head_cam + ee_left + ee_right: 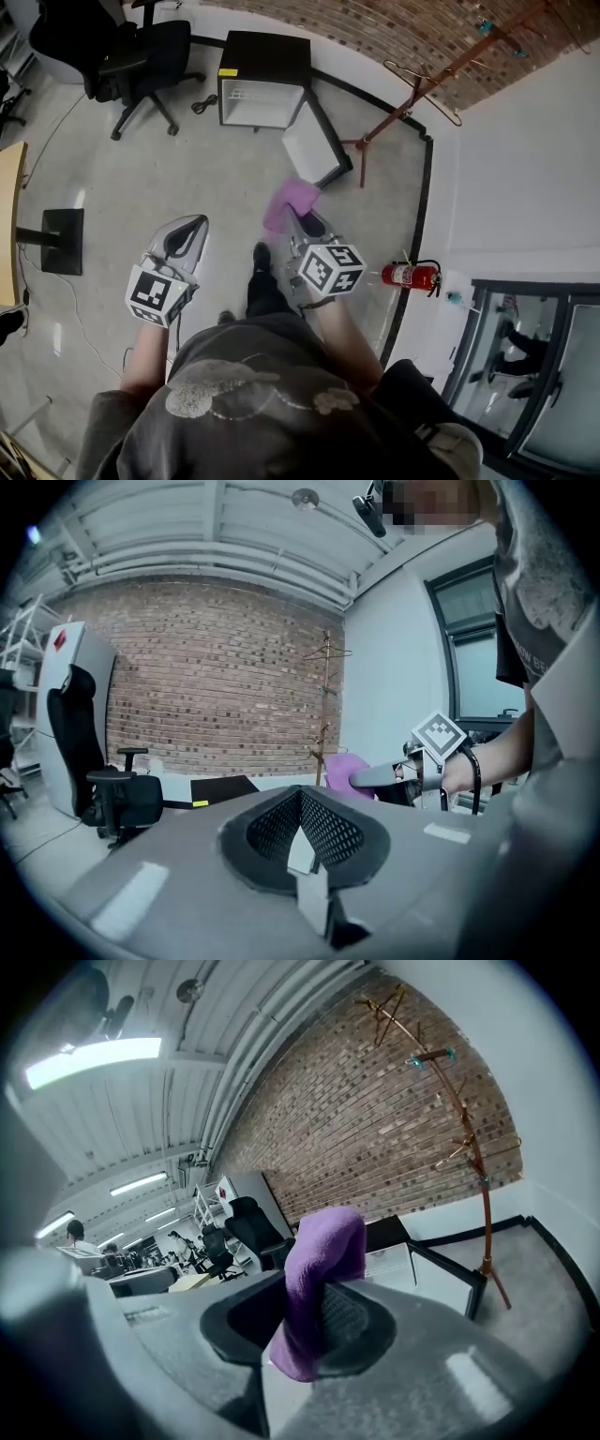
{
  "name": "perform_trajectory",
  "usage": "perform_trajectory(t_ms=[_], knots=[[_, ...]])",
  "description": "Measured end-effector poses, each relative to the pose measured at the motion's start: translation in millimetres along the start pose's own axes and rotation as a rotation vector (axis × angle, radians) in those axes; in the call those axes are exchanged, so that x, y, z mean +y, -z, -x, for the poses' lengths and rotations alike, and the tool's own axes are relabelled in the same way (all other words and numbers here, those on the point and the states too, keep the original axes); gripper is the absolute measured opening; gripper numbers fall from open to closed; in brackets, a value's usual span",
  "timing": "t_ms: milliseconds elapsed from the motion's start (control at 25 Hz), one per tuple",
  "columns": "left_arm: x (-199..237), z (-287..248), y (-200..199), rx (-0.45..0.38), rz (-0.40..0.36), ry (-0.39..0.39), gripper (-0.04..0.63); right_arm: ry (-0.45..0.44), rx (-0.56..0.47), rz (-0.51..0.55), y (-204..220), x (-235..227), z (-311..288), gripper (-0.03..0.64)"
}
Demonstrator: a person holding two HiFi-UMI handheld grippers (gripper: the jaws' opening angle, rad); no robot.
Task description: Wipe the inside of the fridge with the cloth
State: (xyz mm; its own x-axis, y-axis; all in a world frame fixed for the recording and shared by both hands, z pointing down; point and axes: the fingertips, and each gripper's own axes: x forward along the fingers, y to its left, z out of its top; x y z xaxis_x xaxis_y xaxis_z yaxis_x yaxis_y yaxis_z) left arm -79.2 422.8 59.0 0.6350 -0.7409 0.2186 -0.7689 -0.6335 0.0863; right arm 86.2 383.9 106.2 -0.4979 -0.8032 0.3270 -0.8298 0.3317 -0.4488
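Observation:
A small black fridge stands on the floor by the far wall, its door swung open to the right and its white inside showing. It appears again in the right gripper view as the fridge. My right gripper is shut on a purple cloth, which drapes over the jaws as the cloth. My left gripper is shut and holds nothing. Both grippers hang well short of the fridge. The left gripper view shows the right gripper with the cloth to its right.
A black office chair stands left of the fridge. A wooden coat stand rises to the right of the fridge door. A red fire extinguisher lies by the right wall. A black monitor base sits at the left.

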Motion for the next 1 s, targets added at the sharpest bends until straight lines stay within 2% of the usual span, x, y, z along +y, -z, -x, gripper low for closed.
perform_trajectory(t_ms=[240, 520, 720, 1000], knots=[[49, -69, -30, -0.021, 0.016, -0.066, 0.018, -0.008, 0.014, 0.011, -52, -52, -54, 0.072], [78, -130, -42, -0.018, 0.070, -0.107, 0.018, -0.039, 0.094, 0.009, -73, -101, -98, 0.072], [95, -162, -55, -0.029, 0.038, -0.124, 0.018, -0.073, 0.138, 0.023, -83, -113, -140, 0.074], [117, -183, -47, 0.004, 0.063, -0.098, 0.018, -0.084, 0.175, 0.019, -84, -111, -177, 0.074]])
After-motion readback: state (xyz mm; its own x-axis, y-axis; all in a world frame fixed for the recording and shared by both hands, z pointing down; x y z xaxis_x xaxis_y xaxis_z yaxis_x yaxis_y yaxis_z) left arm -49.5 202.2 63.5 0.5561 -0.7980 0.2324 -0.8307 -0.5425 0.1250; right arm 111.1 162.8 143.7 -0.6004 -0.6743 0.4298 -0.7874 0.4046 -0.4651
